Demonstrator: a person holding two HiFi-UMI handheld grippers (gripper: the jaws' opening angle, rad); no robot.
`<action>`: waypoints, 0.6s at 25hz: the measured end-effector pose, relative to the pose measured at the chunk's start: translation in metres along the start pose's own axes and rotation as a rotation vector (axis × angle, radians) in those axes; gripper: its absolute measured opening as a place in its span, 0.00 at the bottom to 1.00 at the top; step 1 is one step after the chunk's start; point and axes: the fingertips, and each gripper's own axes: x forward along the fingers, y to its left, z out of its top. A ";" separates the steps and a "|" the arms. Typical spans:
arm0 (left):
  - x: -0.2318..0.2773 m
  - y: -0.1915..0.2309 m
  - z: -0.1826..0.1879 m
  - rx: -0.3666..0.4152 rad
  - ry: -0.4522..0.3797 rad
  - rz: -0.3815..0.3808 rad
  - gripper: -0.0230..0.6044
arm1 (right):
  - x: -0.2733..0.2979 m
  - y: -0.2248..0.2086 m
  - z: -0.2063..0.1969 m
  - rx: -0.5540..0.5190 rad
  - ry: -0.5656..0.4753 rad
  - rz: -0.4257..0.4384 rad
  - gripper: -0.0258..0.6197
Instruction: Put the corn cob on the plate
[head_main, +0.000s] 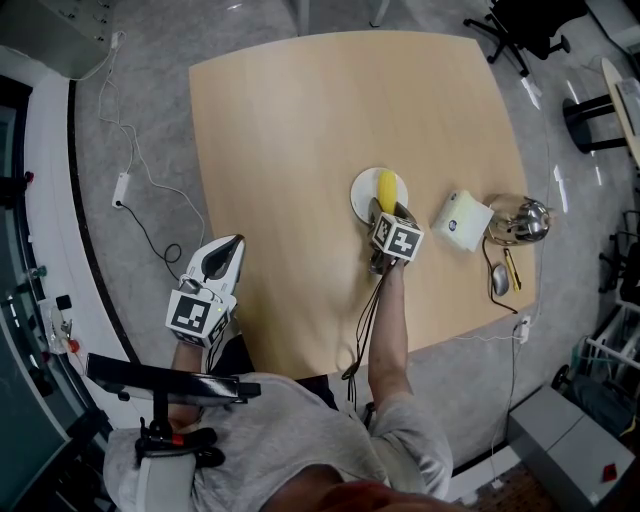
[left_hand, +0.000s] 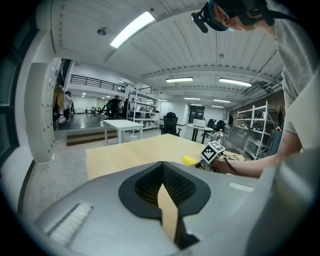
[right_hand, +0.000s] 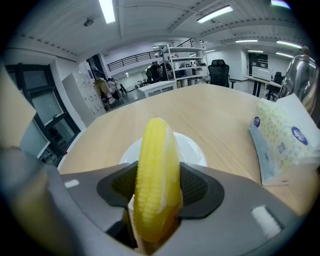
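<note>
A round white plate (head_main: 362, 193) just beyond the fingers of the right gripper (head_main: 383, 212) is overhung by the yellow corn cob (right_hand: 156, 170) clamped between them; those of the left gripper (left_hand: 165, 200) are pressed together.

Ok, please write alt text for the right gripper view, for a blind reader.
The right gripper is shut on a yellow corn cob, with a white plate behind it on the table. A tissue pack lies at right.

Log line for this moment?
right gripper: shut on corn cob, over plate | left gripper: shut, empty | release: not yet
</note>
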 end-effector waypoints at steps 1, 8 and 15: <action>0.000 0.000 0.000 0.000 0.000 0.001 0.07 | 0.000 -0.001 -0.001 -0.001 0.007 -0.005 0.42; -0.001 0.000 -0.001 -0.005 0.001 0.002 0.07 | 0.002 -0.003 -0.003 -0.009 0.032 -0.019 0.42; 0.000 0.000 -0.001 -0.007 -0.001 0.000 0.07 | 0.004 -0.003 -0.003 -0.015 0.046 -0.020 0.42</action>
